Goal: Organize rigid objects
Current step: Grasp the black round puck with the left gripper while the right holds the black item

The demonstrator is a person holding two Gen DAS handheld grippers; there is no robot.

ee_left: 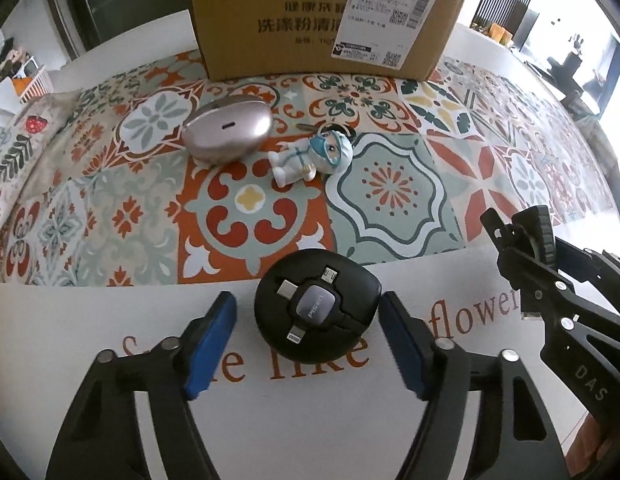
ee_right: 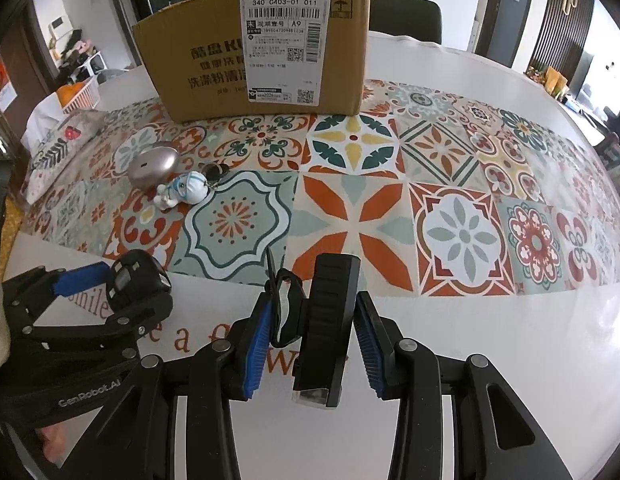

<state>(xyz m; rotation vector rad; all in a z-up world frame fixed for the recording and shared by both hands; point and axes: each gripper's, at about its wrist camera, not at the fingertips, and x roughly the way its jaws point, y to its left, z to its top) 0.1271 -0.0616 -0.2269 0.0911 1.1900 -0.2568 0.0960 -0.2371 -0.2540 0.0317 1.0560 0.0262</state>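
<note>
A round black cable holder [ee_left: 315,308] with a grey centre lies on the white border of the tablecloth. My left gripper [ee_left: 308,300] straddles it from above. Its right blue pad [ee_left: 401,344] sits close against the holder's side, while a gap shows at the left pad [ee_left: 212,344], so the jaws stand open. My right gripper [ee_right: 314,302] is shut on a black ridged light [ee_right: 329,320] with a clear lens and a side clip, held just above the table. That gripper and light show at the right edge [ee_left: 525,240] of the left wrist view.
A cardboard box [ee_left: 317,20] stands at the back on the patterned cloth [ee_left: 389,192]. In front of it lie a pinkish egg-shaped case [ee_left: 226,130] and a small masked figurine keychain [ee_left: 310,156]. A printed fabric pouch [ee_left: 26,136] rests at far left.
</note>
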